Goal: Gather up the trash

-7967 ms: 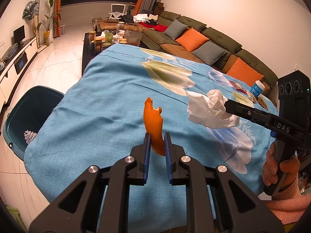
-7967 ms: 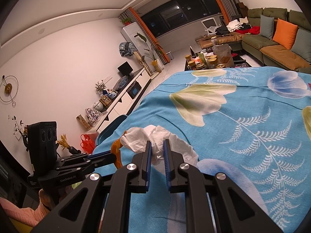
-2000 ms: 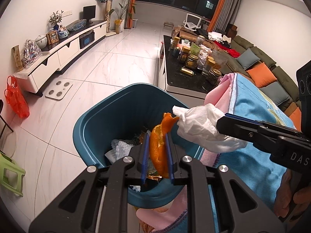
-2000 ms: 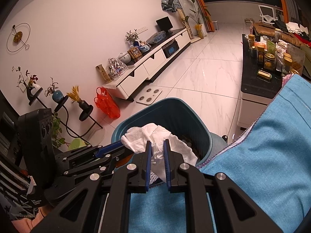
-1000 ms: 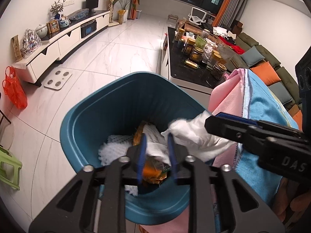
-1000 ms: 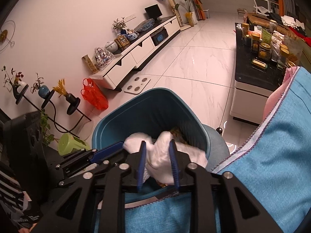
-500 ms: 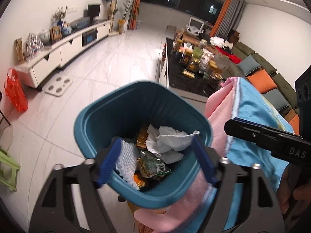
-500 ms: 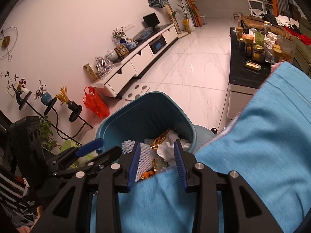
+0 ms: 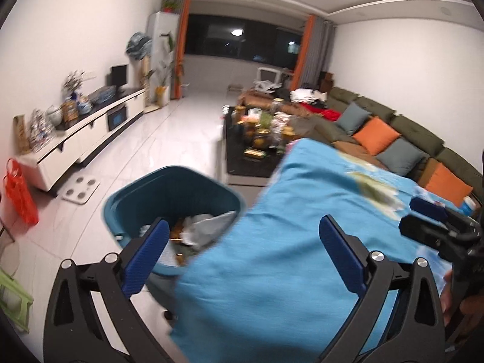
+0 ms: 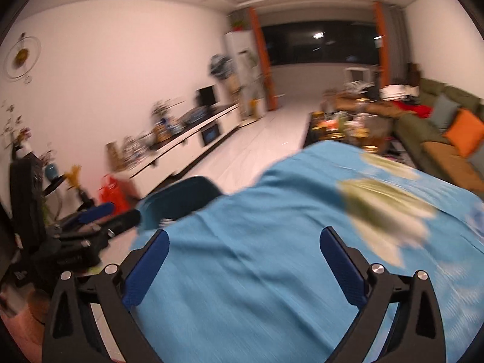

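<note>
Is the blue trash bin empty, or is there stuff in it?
Not empty. The left wrist view shows crumpled white tissue and orange-brown scraps lying inside the teal trash bin.

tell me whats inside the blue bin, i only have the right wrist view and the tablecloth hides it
Observer: The left wrist view looks down into the blue bin. A crumpled white tissue lies on top of other trash, with something orange-brown beside it.
Operator: and the other hand, holding anything
Observer: No. The left gripper has its jaws wide apart with nothing between them, over the edge of the blue tablecloth next to the bin.
Operator: anything on the floor near the bin
Observer: A white bathroom scale lies flat on the tiles just beyond it.
</note>
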`<state>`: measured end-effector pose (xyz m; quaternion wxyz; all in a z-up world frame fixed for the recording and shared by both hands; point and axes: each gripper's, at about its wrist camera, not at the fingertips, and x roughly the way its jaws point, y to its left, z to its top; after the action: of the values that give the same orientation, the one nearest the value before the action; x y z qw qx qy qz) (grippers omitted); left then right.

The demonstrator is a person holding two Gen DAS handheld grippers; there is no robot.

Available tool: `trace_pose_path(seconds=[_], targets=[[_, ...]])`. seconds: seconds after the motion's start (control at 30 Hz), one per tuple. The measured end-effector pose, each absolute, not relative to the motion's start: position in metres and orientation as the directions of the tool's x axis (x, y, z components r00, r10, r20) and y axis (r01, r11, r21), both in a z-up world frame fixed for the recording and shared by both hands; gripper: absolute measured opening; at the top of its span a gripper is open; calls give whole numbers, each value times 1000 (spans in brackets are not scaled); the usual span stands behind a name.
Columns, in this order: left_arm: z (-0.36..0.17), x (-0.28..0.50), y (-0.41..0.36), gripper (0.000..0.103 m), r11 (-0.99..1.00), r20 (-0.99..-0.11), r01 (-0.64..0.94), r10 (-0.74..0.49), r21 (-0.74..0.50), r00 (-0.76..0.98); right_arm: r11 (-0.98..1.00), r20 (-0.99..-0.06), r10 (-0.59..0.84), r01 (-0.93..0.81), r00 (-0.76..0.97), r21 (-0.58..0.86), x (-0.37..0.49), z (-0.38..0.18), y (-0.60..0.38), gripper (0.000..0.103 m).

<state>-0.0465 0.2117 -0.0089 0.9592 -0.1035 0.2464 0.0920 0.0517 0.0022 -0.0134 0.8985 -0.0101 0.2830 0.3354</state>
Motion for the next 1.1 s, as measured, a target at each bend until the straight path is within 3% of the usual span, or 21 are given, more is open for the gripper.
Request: trace_pose_path(seconds=[0.33,0.8,1.1], targets=[[11,-37,106,98,994,-412,-63,23,-84,911,943,-415,317,-332,853,38,-4,-14,-96,96],[22,-29,45,98,998,-351,31,-50,-59,935,987,-336,159,-148,928,58,-30,-18,-167,96],[18,-35,25,98,998,-313,58,-61,-19,948,991,-322,131,-113,938,73,-40,-18,-178,96]])
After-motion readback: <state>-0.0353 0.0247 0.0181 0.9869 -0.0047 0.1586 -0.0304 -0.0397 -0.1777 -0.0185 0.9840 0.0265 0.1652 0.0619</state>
